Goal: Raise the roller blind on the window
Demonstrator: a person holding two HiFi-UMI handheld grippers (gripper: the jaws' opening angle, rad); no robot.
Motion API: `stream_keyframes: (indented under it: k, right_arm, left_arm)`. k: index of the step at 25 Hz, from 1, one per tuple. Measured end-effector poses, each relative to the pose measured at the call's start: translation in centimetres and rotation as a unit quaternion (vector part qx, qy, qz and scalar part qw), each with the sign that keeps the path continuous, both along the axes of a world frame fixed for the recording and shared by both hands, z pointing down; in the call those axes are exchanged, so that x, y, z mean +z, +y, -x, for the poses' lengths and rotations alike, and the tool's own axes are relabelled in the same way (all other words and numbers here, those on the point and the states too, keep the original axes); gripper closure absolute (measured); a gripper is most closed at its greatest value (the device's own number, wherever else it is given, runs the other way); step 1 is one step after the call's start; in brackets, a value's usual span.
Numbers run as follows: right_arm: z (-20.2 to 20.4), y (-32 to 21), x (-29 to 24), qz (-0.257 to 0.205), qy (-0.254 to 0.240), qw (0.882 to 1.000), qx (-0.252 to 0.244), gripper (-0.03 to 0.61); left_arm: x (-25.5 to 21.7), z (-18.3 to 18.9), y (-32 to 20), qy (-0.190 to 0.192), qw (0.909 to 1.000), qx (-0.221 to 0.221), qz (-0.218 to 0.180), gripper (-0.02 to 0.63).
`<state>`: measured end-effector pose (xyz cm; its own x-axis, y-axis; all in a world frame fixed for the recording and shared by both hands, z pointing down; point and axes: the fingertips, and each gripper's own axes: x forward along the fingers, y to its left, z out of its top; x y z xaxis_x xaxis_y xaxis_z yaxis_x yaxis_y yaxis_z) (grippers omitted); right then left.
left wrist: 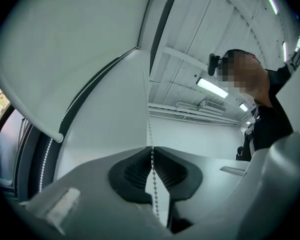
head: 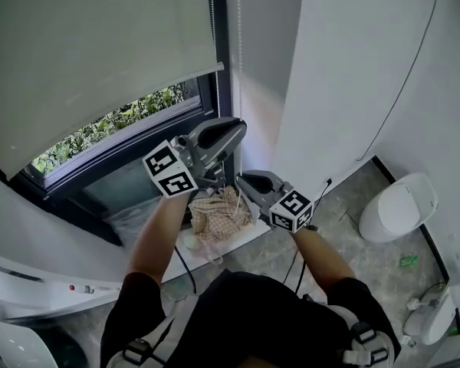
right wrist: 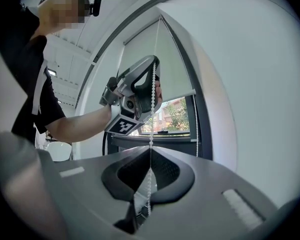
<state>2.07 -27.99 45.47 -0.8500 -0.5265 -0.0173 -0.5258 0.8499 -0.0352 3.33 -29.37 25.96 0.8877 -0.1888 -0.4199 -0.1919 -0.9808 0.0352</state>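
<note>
Head view, at the window: left hand-held gripper (head: 235, 131) pinches bead chain (left wrist: 150, 129) high up, right hand-held gripper (head: 246, 181) clamped on the same chain at its 6 o'clock, chain running 12-to-6, roller blind (head: 84, 44) half lowered at 10 o'clock.

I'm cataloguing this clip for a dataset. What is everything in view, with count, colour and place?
roller blind: one, pale grey, partly lowered over the window
window: one, dark frame, greenery outside, at left
bead chain: one, white, hanging beside the blind, running through both grippers
cloth bundle: one, beige checked, on the floor below the window
rounded fixtures: at least two, white, on the floor at right
scrap: one, green, on the floor at right
cable: one, black, on the right wall
left gripper: one, grey, raised, shut on the bead chain
right gripper: one, grey, lower, shut on the same chain
</note>
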Motion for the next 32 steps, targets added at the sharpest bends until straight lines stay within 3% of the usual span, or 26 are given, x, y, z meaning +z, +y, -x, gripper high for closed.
stream_keyframes:
  k: [5, 9, 14, 18, 21, 25, 28, 32]
  right_arm:
    - [0.0, 0.7, -0.1, -0.004, -0.009, 1.0, -0.012, 0.569]
    - [0.1, 1.6, 2.0, 0.017, -0.003, 1.0, -0.024, 0.569]
    - [0.2, 2.6, 8.9, 0.077, 0.053, 0.995, -0.026, 0.569]
    - [0.3, 4.0, 15.0, 0.131, 0.122, 0.983, -0.04, 0.569]
    - [0.3, 4.6, 16.5, 0.14, 0.131, 0.981, -0.038, 0.568]
    - [0.1, 4.1, 14.7, 0.118, 0.131, 0.984, -0.029, 0.539]
    - [-1.2, 3.1, 10.5, 0.098, 0.077, 0.992, -0.008, 0.453]
    - [-2.5, 1.0, 0.8, 0.017, -0.001, 1.0, 0.015, 0.451]
  left_arm:
    - [0.3, 0.7, -0.6, 0.012, 0.9998, -0.004, 0.014, 0.601]
    - [2.5, 0.5, -0.5, -0.02, 0.9995, -0.024, 0.008, 0.601]
    - [9.2, 0.2, -0.3, -0.062, 0.9955, -0.063, 0.033, 0.601]
    - [15.6, 0.4, 0.0, -0.11, 0.9879, -0.097, 0.049, 0.601]
    - [17.3, 1.0, 0.3, -0.105, 0.9869, -0.102, 0.068, 0.601]
    - [17.1, 0.9, 0.1, -0.111, 0.9868, -0.102, 0.058, 0.601]
    - [17.1, 1.3, -0.1, -0.097, 0.9874, -0.102, 0.072, 0.601]
    - [17.1, 1.7, -0.3, -0.085, 0.9874, -0.107, 0.081, 0.601]
